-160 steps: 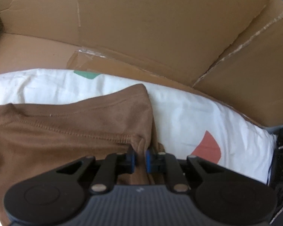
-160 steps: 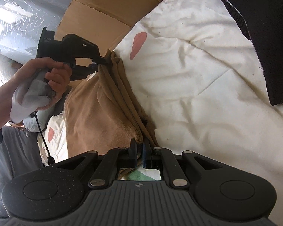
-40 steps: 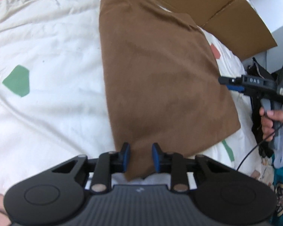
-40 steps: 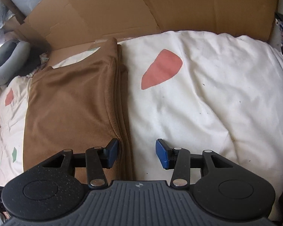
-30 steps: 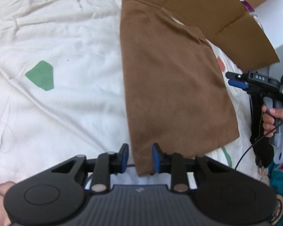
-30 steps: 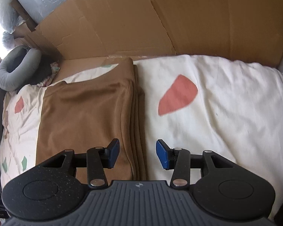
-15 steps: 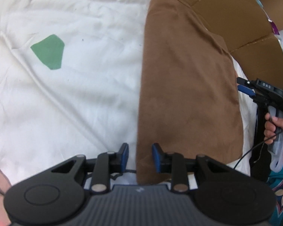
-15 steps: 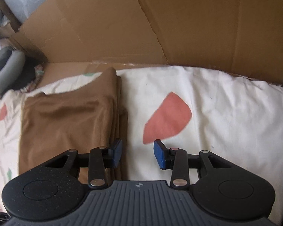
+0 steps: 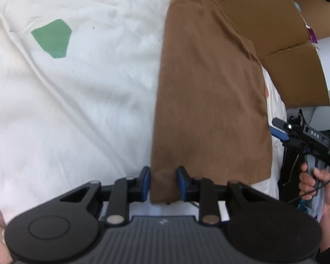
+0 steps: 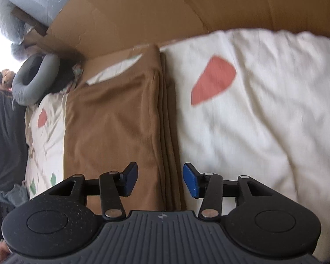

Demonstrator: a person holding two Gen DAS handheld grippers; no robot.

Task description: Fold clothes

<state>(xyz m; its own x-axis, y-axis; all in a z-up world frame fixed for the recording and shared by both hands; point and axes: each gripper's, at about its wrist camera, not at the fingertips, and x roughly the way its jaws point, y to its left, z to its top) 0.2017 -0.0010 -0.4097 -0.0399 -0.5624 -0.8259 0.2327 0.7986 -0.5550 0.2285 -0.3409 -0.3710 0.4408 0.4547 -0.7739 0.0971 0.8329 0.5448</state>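
A brown garment (image 9: 209, 88) lies folded in a long strip on the white duvet (image 9: 77, 110). My left gripper (image 9: 162, 182) hangs over its near corner. The jaws are closing, the corner shows between the blue pads, and they do not pinch it. In the right wrist view, my right gripper (image 10: 160, 181) straddles the layered folded edge of the brown garment (image 10: 112, 127). Its jaws are opening and stand apart from the cloth. A hand holds the right gripper (image 9: 277, 128) at the garment's far side.
Cardboard sheets (image 10: 187, 11) stand behind the white duvet (image 10: 253, 121), and cardboard sheets (image 9: 286, 66) also show along its far side. A grey neck pillow (image 10: 33, 77) lies at the left end. Dark items (image 9: 294, 118) sit beyond the duvet's edge by the hand.
The garment, held up by both grippers seconds ago, now lies flat. The left gripper has sunk toward the near corner. The right gripper has slid left over the folded edge, its jaws a little wider.
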